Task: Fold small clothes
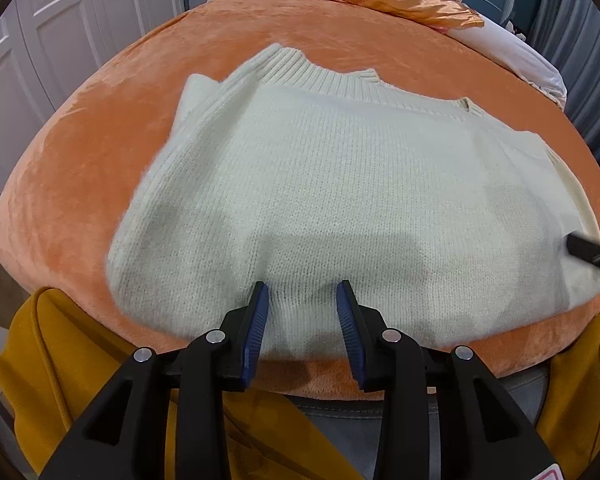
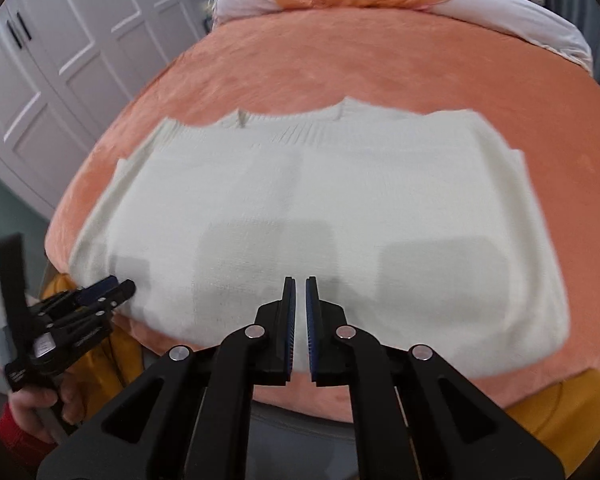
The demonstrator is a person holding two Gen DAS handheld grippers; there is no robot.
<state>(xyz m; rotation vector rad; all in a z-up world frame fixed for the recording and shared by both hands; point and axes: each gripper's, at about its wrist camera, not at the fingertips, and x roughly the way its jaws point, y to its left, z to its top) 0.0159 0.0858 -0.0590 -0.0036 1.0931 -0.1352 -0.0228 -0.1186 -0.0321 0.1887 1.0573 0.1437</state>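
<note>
1. The sweater (image 1: 340, 200) lies flat on the orange bed (image 1: 260, 28), partly folded into a wide block, its near edge at the bed's near side.
2. The left gripper (image 1: 302, 296) has its jaws spread, hovering over the near hem and holding nothing.
3. The right gripper (image 2: 300, 292) has its jaws nearly pressed together with only a thin slit between them; no knit appears caught there.
4. Risk: the knit is thick and fluffy, so a pinch may take only the top layer, and the fold beneath would drag open.
5. Risk: the near hem sits close to the bed's edge; a pull toward the person could slide it off.
6. Risk: uneven lifting by the two grippers would skew the fold.
7. Hidden: the sleeves are tucked out of sight; how many layers lie below I cannot tell.
8. The right view is motion-blurred, so hem contact is unclear.
</note>
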